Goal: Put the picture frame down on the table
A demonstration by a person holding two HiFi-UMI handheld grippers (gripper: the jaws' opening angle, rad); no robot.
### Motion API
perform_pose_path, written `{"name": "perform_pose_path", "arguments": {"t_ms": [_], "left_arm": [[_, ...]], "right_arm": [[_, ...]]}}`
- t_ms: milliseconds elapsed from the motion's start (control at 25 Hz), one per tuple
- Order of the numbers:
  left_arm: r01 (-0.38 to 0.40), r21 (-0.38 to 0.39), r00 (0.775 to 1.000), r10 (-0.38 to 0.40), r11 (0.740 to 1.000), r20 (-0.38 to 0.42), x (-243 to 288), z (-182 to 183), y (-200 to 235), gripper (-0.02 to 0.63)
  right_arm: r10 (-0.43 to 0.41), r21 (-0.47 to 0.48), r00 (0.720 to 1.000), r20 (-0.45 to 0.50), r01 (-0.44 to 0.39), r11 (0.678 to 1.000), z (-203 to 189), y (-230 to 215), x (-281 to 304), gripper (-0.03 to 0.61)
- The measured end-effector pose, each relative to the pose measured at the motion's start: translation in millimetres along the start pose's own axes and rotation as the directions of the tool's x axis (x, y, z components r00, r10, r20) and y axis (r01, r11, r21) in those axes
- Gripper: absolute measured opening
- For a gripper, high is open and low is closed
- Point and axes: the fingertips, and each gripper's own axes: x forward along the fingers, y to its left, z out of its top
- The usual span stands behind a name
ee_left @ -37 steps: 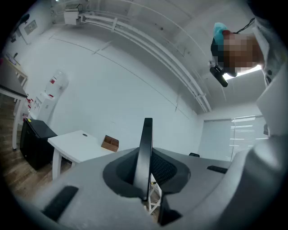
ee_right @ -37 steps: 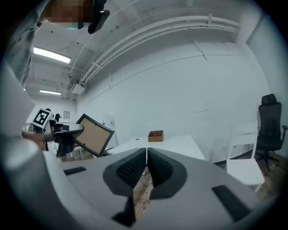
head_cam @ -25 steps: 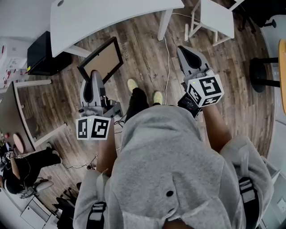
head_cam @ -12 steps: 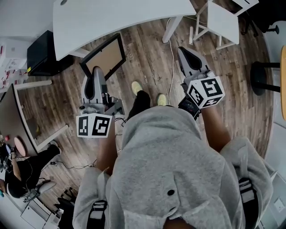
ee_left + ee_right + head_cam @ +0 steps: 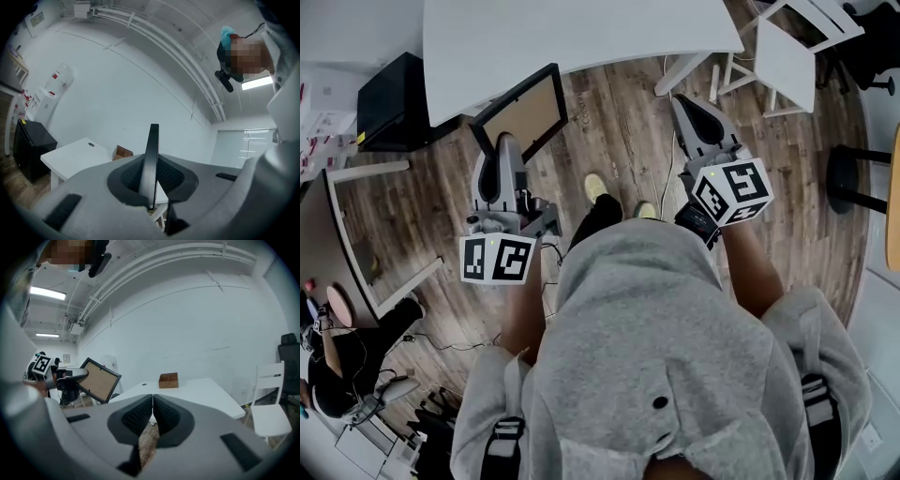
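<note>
Left gripper (image 5: 508, 148): jaws pinched on the near rim of the picture frame (image 5: 523, 114). In the left gripper view the black rim runs edge-on between the two pads and rises above them, so the grip is across the thickness of the frame.

Right gripper (image 5: 687, 101): jaws pressed together with nothing between them. It is carried level with the left one and well apart from the frame.

Where the frame is: in the air, off any surface, sticking out ahead of the left gripper with its brown panel showing toward the head view. Its long side runs slantwise, roughly along the near edge of the white table (image 5: 581, 37). From above, its far corner appears to reach that edge, though I cannot tell whether it is over the top or just short of it.

Key relation: the table lies straight ahead of the frame, beyond its far side. The left hand is both the carrier and the nearer one. A small wooden box (image 5: 168, 379) sits further back on the tabletop, and the near part of the top is bare.

Judgement: the frame must go forward over the edge, then its face must tip flat before the jaws let go. The likely risk is the far corner catching the table edge.
</note>
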Motion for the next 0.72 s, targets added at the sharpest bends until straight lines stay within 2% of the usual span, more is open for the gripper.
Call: {"name": "perform_pose_path", "arguments": {"t_ms": [360,720], "left_arm": [[0.005,-0.011,1.0,-0.005,1.0,0.007,22.1,19.6,41.0,0.055],[0.04,-0.034,0.999,-0.04,0.999,0.004,27.3,20.5,54.2,0.055]], "right_arm": [[-0.011,-0.017,1.0,-0.018,0.01,1.0,10.9,17.9,46.0,0.028],[-0.027,-0.032,0.999,-0.021,0.026,0.999,10.5,32.4,57.4,0.028]]}}
